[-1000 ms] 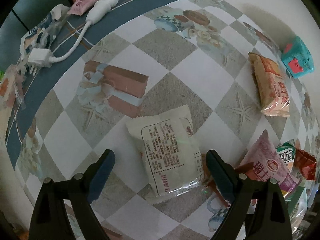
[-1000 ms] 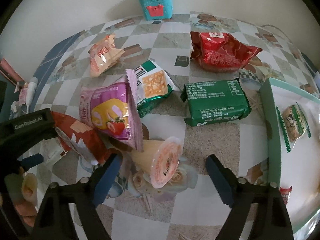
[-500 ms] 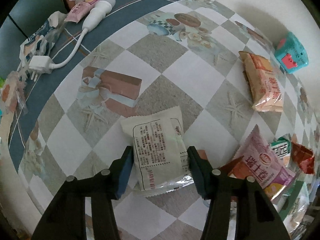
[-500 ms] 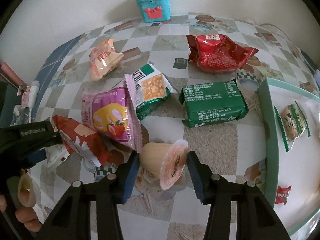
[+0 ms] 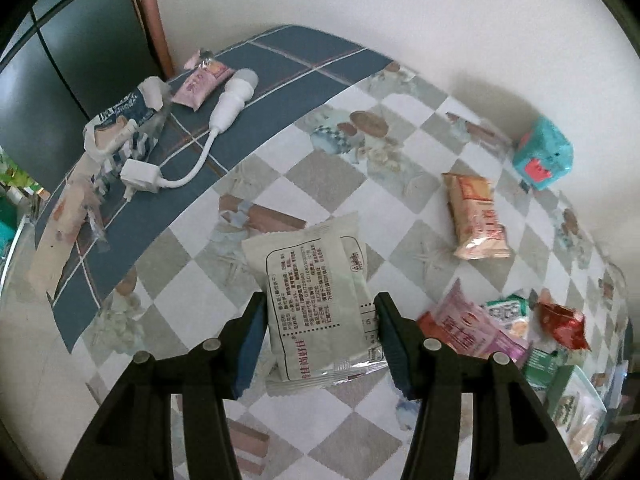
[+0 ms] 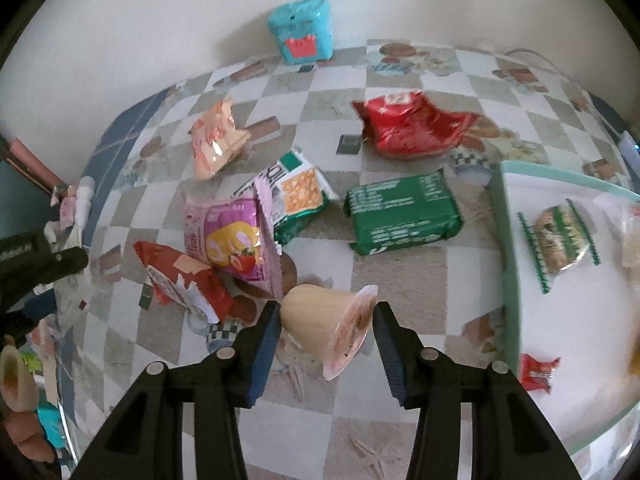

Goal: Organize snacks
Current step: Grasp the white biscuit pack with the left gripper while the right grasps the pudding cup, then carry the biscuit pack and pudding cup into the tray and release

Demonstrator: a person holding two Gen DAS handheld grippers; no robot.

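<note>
**Both grippers clamped on snacks**

The left gripper [image 5: 320, 334] pinches a white snack packet [image 5: 316, 304] between its blue pads, print side up, over the checkered tablecloth [image 5: 332, 184]. The right gripper [image 6: 326, 336] grips a jelly cup [image 6: 326, 322] lying on its side, lid toward the right finger. Just beyond lie a pink cake packet [image 6: 230, 240] and a green biscuit pack [image 6: 402, 214]. A white tray [image 6: 506, 264] at the table's right edge holds wrapped snacks.

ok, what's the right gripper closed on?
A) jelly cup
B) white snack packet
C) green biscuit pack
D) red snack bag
A: the right gripper is clamped on the tan jelly cup lying on its side, while the green biscuit pack sits untouched further back.
</note>
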